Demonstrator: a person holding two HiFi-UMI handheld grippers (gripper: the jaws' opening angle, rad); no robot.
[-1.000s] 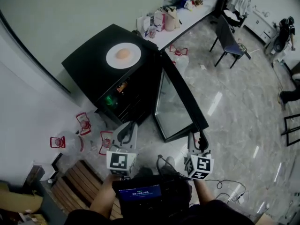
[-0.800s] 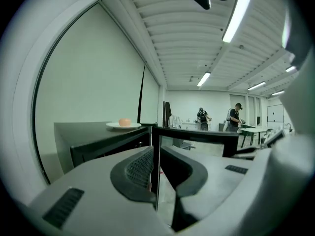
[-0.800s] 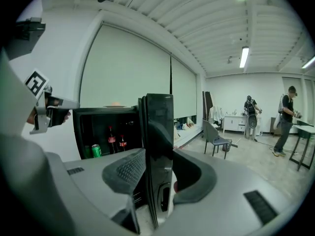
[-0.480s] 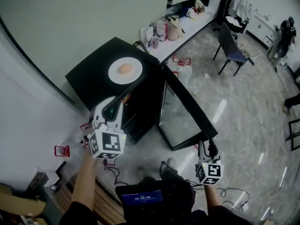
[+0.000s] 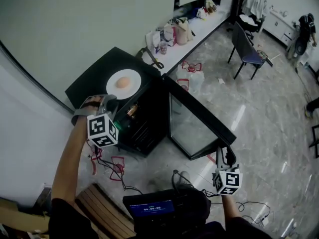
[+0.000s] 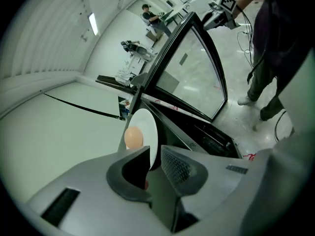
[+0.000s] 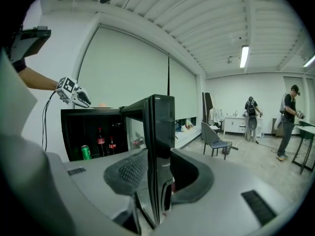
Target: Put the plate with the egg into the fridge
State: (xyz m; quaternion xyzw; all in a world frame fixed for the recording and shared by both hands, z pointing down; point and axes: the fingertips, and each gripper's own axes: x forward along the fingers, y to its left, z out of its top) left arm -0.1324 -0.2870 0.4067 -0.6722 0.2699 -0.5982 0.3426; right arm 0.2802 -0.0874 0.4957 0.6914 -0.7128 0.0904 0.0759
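- Plate [image 5: 131, 77] with the egg [image 5: 121, 83] at its middle is the goal. Nearest the person, though, is the right gripper [image 5: 223, 152], low at the free edge of the open fridge door [image 5: 199, 118].
- Its jaws are closing on that door edge, which fills the gap between the pads in the right gripper view. The door stands swung wide.
- Beyond it, the left gripper [image 5: 110, 100] has risen in the last second from waist height beside the right one. It is now at the front edge of the fridge top [image 5: 89, 81], arm stretched out.
- Its jaws stand apart and grip nothing. In the left gripper view the plate's near rim lines up with the gap, but I cannot tell whether it is already inside.
- The plate lies close to the front edge of the fridge top, where it lay a second ago.
- The door looks secured and the reach nearly done, so pinching the rim is probably next.
- Inside the fridge, a green can [image 7: 86, 152] and two dark bottles [image 7: 101, 140] stand on a shelf.
- Farther off are a white counter [image 5: 197, 26] with bags and a chair [image 5: 244, 41].
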